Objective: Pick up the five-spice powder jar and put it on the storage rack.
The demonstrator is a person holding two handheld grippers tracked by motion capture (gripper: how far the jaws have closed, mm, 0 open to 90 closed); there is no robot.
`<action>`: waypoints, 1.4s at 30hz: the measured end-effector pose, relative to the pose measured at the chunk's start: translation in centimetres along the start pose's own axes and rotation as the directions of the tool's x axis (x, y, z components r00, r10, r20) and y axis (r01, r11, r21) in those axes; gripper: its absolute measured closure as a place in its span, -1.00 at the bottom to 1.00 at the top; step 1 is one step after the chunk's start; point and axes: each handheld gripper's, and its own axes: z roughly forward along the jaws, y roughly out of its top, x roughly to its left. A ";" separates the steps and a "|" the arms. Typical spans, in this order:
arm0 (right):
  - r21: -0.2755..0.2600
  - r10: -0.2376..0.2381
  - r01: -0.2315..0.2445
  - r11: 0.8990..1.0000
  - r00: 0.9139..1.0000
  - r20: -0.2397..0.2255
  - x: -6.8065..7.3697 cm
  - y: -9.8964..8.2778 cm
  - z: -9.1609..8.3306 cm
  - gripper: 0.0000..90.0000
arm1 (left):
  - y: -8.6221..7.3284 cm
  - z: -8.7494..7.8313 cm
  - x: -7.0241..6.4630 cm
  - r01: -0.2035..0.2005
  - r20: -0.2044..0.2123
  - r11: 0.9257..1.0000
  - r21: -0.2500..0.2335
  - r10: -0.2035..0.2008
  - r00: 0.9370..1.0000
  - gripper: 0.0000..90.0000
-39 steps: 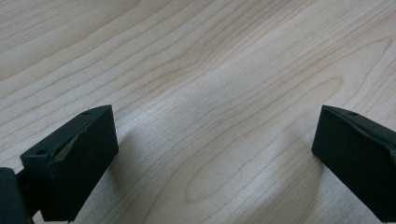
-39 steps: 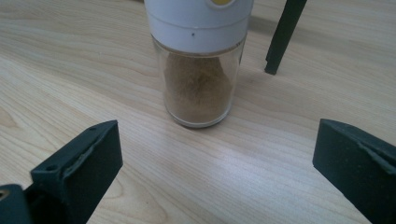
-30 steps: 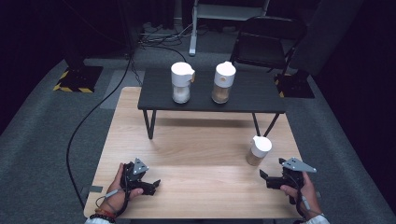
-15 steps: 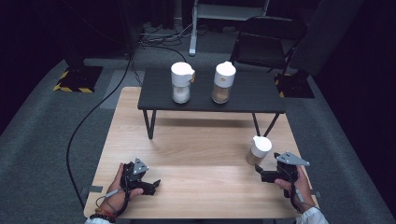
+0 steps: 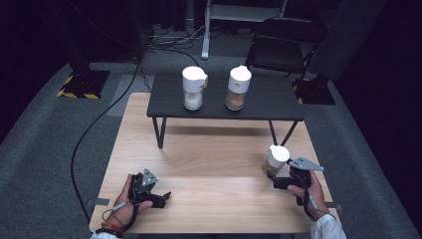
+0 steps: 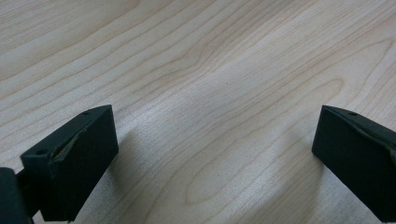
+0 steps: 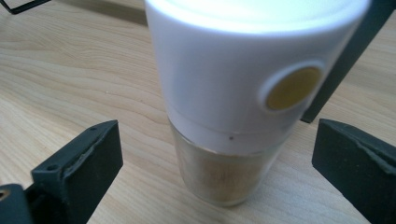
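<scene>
Right tongs [image 5: 276, 182] have crept forward since a second ago, closing in on the small jar [image 5: 274, 160] near the right edge of the wooden surface [image 5: 214, 154]. Back then they sat a bit behind and to the right of it; now, from the high view, they're just beside its base. Jar itself hasn't budged, still upright in the same spot.

From the right gripper view, the jar [image 7: 243, 93] stands between the two black jaws, which are spread wide with a clear gap on each side, so no contact yet. It's got a white cap with a round yellowish dot on the side, and a clear lower part with brownish stuff inside.

Left tongs [image 5: 161, 198] haven't moved at all, same place near the front left of the surface, held in the person's left hand [image 5: 127, 206]. Left gripper view looks straight down at bare wood grain between jaws that are also wide apart, holding nothing.

Further back, the low black table [image 5: 263, 107] still carries the two taller jars, one with whitish contents [image 5: 193, 88] and one brownish [image 5: 238, 88], both unchanged.
</scene>
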 end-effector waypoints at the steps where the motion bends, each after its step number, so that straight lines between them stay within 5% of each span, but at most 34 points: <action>1: 0.003 0.004 -0.004 1.000 1.000 0.001 0.0 0.0 0.3 -0.96 | 0.0 0.0 0.0 0.001 0.000 1.000 0.001 -0.001 1.000 -1.00; 18: -0.027 0.093 -0.093 0.995 0.996 0.001 -0.5 -0.2 2.6 -0.85 | 0.0 0.0 0.0 0.000 0.000 1.000 0.000 0.000 1.000 -1.00; 19: -0.046 0.107 -0.107 0.993 0.994 0.003 -0.6 -0.5 2.7 -0.67 | 0.0 0.0 0.0 0.000 0.000 1.000 0.000 0.000 1.000 -1.00; 23: -0.075 0.117 -0.117 0.990 0.993 -0.012 -0.9 -0.7 2.8 -0.54 | 0.0 0.0 0.0 0.000 0.000 1.000 0.001 0.000 1.000 -1.00; 42: -0.096 0.051 -0.046 0.994 0.997 0.050 0.7 -0.3 2.2 -0.35 | 0.0 0.0 0.0 -0.001 0.002 1.000 0.000 0.001 1.000 -1.00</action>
